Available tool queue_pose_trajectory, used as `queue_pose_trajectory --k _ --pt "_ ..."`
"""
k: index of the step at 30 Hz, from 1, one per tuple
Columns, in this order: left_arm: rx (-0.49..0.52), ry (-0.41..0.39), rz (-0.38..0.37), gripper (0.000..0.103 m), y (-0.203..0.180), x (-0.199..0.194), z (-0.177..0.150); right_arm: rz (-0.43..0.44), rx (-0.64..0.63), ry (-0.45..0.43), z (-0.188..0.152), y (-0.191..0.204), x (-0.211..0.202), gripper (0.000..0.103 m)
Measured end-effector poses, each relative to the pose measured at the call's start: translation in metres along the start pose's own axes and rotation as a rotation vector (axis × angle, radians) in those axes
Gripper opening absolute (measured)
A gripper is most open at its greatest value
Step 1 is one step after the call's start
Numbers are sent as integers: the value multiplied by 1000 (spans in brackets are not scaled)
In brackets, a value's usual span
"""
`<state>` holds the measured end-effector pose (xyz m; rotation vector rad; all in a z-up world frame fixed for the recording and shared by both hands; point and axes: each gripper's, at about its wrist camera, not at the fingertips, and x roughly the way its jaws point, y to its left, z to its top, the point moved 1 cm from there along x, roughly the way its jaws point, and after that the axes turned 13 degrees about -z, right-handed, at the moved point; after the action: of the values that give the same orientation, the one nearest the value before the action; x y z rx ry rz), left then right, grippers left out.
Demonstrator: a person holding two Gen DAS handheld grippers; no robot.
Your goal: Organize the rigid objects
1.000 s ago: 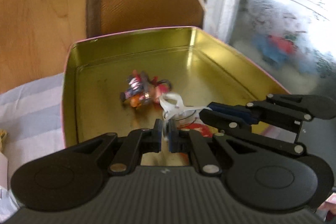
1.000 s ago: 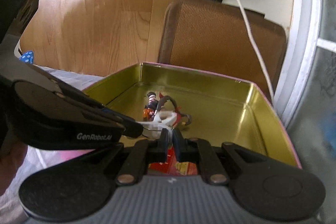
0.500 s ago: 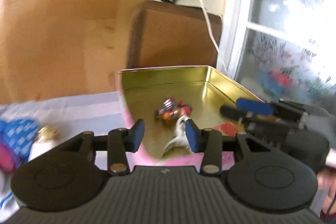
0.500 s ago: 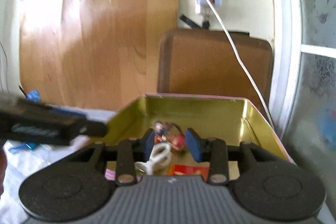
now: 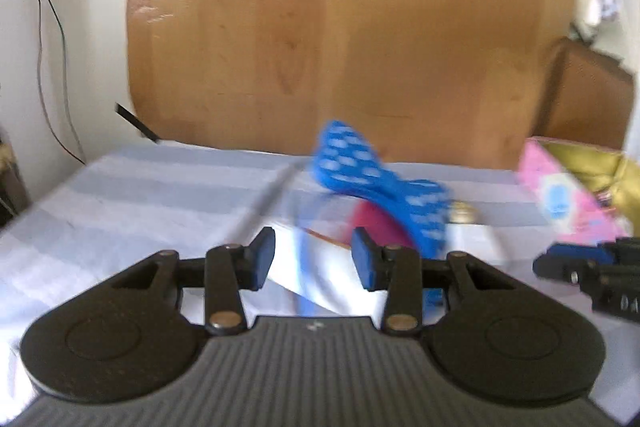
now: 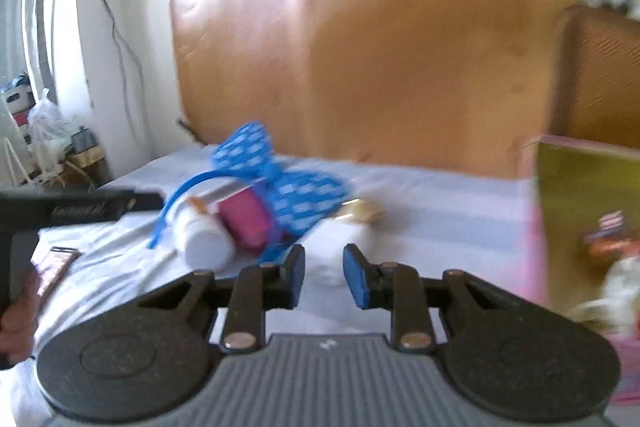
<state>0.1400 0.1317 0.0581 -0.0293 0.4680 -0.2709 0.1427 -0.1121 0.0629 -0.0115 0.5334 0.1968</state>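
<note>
Two pairs of fingers, both spread apart and both empty, face a small heap of loose things on the striped worktop [image 5: 132, 195]. Left gripper [image 5: 313, 259] first: between its blue pads [image 5: 264, 259] shows a blurred white surface with a blue stripe, and just beyond the right pad sits the magenta object [image 5: 380, 223] under the blue dotted cloth [image 5: 380, 175]. So the heap lies ahead and slightly right of the left fingers.

Over to the right gripper [image 6: 323, 273]: the white object [image 6: 340, 243] sits dead ahead, right between the pads and just past them, with the gold cap [image 6: 360, 211] at its far end. Its long axis looks to run away from the camera, roughly in line with the fingers, though blur makes that a judgement. Left of that gap lie the white bottle [image 6: 202, 235], on its side with its flat end toward the camera, and the magenta object touching it, both half under the cloth.

Nearest arm for the white, gold-capped piece? The right one, I'd say; it only needs to push forward and close.

Farther out, at the right edge, stands the pink tin [image 6: 532, 227] with its gold lining. Inside it, small colourful toys [image 6: 608, 235] and a white item [image 6: 616, 291] already rest, too smeared to name.
</note>
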Motion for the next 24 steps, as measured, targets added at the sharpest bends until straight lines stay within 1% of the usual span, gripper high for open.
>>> queue_pose_trajectory --k 3,5,7,10,11,12,14,15,16,17,19,22,24 --pt "54 42 13 43 11 20 13 16 11 45 2 24 24 23" --pt "99 66 16 43 9 26 15 25 13 72 5 35 38 23" --pt "137 94 4 43 9 34 17 20 15 90 6 44 48 23" --pt "167 127 -4 41 9 39 11 18 35 120 11 46 67 23" --pt "172 140 -4 33 10 43 11 14 38 128 11 47 73 23" --pt "171 153 -8 21 13 46 10 0 32 135 11 48 80 23" --pt "149 163 -47 9 16 49 8 -11 29 150 10 51 92 19" --pt "141 161 -56 7 16 49 8 -11 25 137 9 53 94 9" --pt "136 158 -57 7 15 48 8 -8 22 137 10 55 94 8" --pt "131 140 -59 7 13 42 8 -25 26 133 11 57 92 8" --pt "127 91 -63 7 6 26 10 -53 14 91 12 58 82 7" --pt "76 40 -106 7 -5 4 11 -64 11 13 17 49 53 7" --pt "57 16 -140 8 -16 -7 10 -70 26 -18 18 38 36 6"
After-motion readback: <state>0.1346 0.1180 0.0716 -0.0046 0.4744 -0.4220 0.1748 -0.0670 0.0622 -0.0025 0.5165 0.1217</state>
